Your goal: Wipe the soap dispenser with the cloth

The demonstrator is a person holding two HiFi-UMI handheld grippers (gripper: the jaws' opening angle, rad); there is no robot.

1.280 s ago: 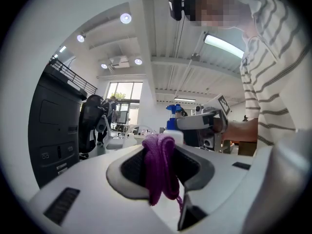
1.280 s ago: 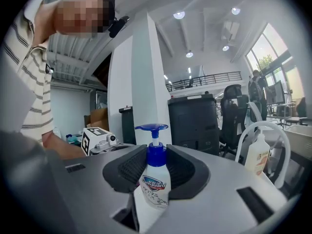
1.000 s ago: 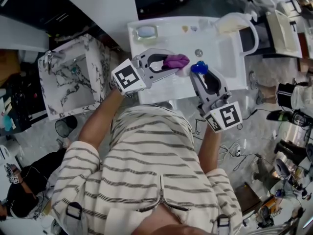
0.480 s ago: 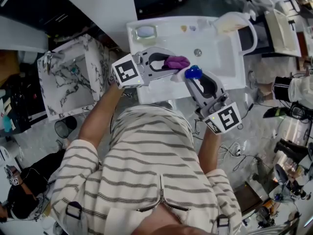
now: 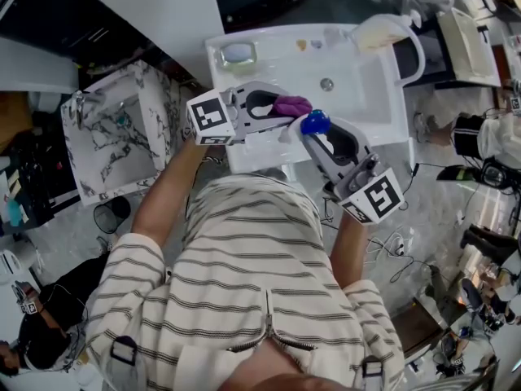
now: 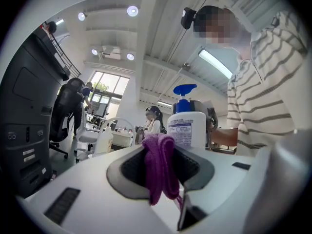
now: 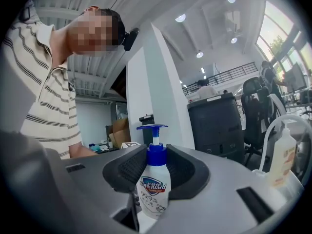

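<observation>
Left hand-held gripper: clamped on purple cloth. Right hand-held gripper: clamped on soap dispenser, upright, above white basin, just beside cloth. Room: marble-patterned cabinet, cluttered grey floor, office chair.

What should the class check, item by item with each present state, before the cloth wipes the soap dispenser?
1. Grip on cloth by left gripper: ok.
2. Grip on soap dispenser by right gripper: ok.
3. Dispenser upright, blue pump above the jaws: ok.
4. Cloth lined up in front of the dispenser: ok.
5. Cloth touching the dispenser: cannot tell.
</observation>
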